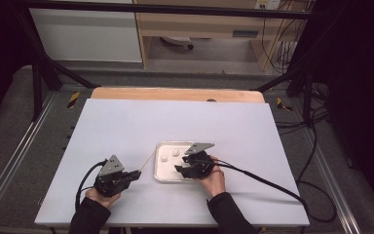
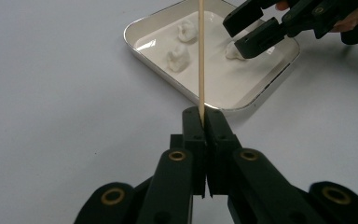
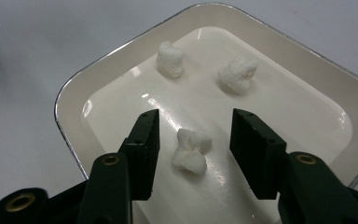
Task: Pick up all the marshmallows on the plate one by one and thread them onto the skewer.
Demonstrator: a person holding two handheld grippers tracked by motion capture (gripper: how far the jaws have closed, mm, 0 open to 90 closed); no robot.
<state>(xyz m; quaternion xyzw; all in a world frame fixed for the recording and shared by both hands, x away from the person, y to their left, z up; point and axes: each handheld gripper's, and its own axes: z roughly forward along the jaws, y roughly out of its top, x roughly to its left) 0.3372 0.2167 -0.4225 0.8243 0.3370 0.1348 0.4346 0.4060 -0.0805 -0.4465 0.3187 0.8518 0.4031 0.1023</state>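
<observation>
At the near edge of the white table [image 1: 126, 126] a person's two sleeved forearms enter, each hand carrying one gripper: two grippers in all.

The left gripper [image 2: 202, 116] has its jaws pressed fully together on the base of one thin wooden skewer [image 2: 201, 56]. In the left gripper view the skewer rises straight from between the clamped pads and crosses above the tray, its tip lying beyond the upper frame edge. In the high view the same gripper [image 1: 135, 174] sits just left of the tray, with the skewer [image 1: 147, 161] slanting up towards the tray's near-left corner.

The right gripper [image 3: 194, 144] is lowered into the one shallow white tray [image 3: 67, 100]. Its jaws stand partly apart, with one white puffed piece [image 3: 192, 150] lying on the tray floor between the pads. A visible gap remains on each side of the piece, so neither pad touches it. In the high view this gripper [image 1: 181, 168] sits over the tray's right half.

Farther back in the tray lie two more white pieces [image 3: 170, 59] [image 3: 237, 73], apart from each other and clear of the jaws. That makes three pieces in total, all inside the tray.
</observation>
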